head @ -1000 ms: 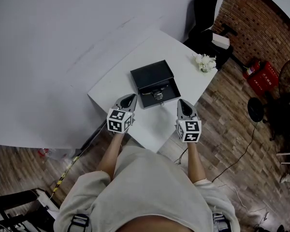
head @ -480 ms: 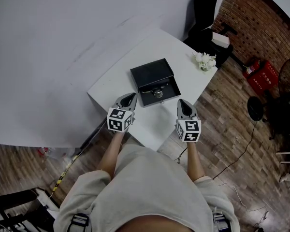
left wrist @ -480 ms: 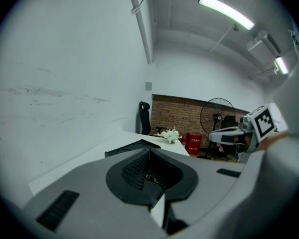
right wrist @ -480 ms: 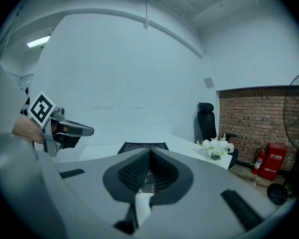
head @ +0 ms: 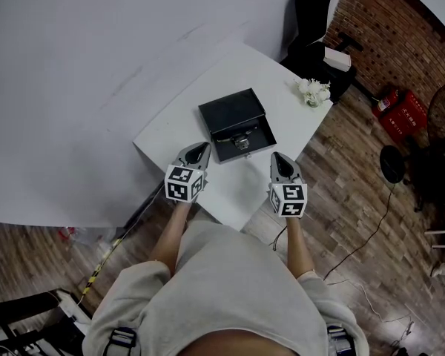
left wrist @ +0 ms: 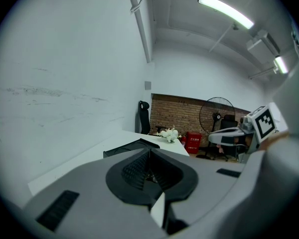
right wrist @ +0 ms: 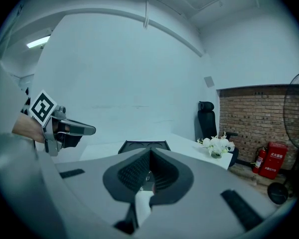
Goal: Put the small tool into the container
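1. White square table (head: 233,191): carries a black rectangular hinged case (head: 230,112), lid open.
2. Small shiny metal tool (head: 242,142): lies inside the case's near half, toward its 6 o'clock edge.
3. Left hand-held gripper (head: 199,150): jaws closed together, empty, at 7 o'clock of the case.
4. Right hand-held gripper (head: 279,159): jaws closed together, empty, at 5 o'clock of the case.
5. White flower bunch (head: 314,92): at the table's 2 o'clock corner.
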